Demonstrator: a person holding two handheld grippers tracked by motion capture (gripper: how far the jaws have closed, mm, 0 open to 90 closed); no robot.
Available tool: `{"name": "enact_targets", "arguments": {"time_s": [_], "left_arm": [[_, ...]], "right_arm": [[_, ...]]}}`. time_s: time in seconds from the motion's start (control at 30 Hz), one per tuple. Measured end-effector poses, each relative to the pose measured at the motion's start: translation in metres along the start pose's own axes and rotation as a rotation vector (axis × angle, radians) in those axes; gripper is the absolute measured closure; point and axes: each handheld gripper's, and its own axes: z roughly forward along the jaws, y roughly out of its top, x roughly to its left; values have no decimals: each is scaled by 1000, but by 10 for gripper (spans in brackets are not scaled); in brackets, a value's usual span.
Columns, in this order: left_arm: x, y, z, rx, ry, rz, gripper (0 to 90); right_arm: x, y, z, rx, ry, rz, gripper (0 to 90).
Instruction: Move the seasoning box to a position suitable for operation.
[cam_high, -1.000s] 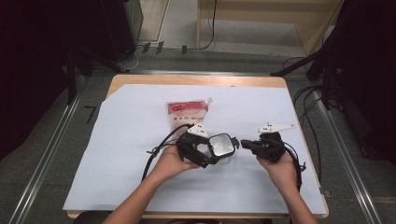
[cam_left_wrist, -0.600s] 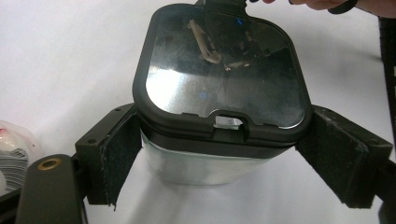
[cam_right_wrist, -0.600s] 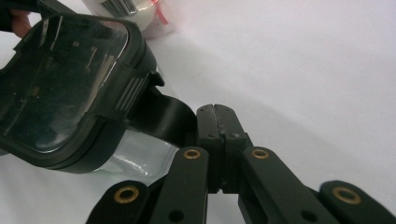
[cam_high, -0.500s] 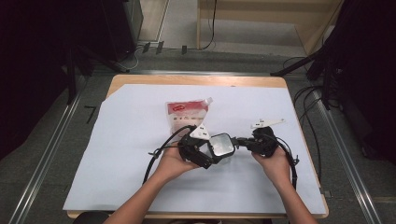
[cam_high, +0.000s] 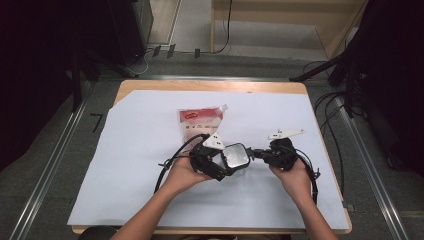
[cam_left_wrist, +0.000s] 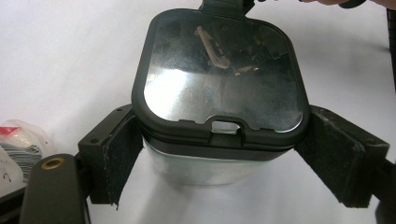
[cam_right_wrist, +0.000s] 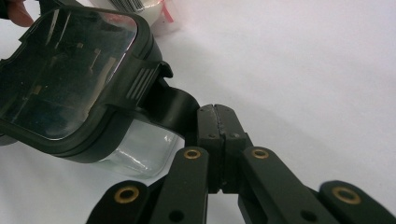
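Looking down on my worktop (cam_high: 125, 170), I see the clear container (cam_high: 236, 156) near its middle, clamped by my left tool (cam_left_wrist: 219, 154). My right tool (cam_right_wrist: 217, 121) is clenched on the lid's black tab (cam_right_wrist: 173, 109). The red-and-white pouch (cam_high: 200, 121) behind is cut off in both gripper views.
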Motion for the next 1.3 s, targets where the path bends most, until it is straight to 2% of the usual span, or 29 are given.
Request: {"name": "enact_targets", "arguments": {"time_s": [0.17,0.23,0.3,0.4,0.83,0.93,1.3], "left_arm": [[0,1,-1,2,-3,-2,173],[-1,1,-3,-17,-5,0,173],[-2,3,-5,-18,6,19,173],[-2,5,-7,-22,4,18,173],[-3,12,-11,-7,6,24,173],[-3,16,-13,14,2,28,172],[-5,20,-14,20,13,34,171]], "right_arm": [[1,-1,-1,3,7,-6,900],[2,-1,-1,4,8,-6,900],[2,-1,-1,4,6,-8,900],[2,-1,-1,6,9,-5,900],[4,-2,-2,8,10,0,900],[4,-3,-3,5,14,0,900],[4,-3,-3,6,20,0,900]]}}
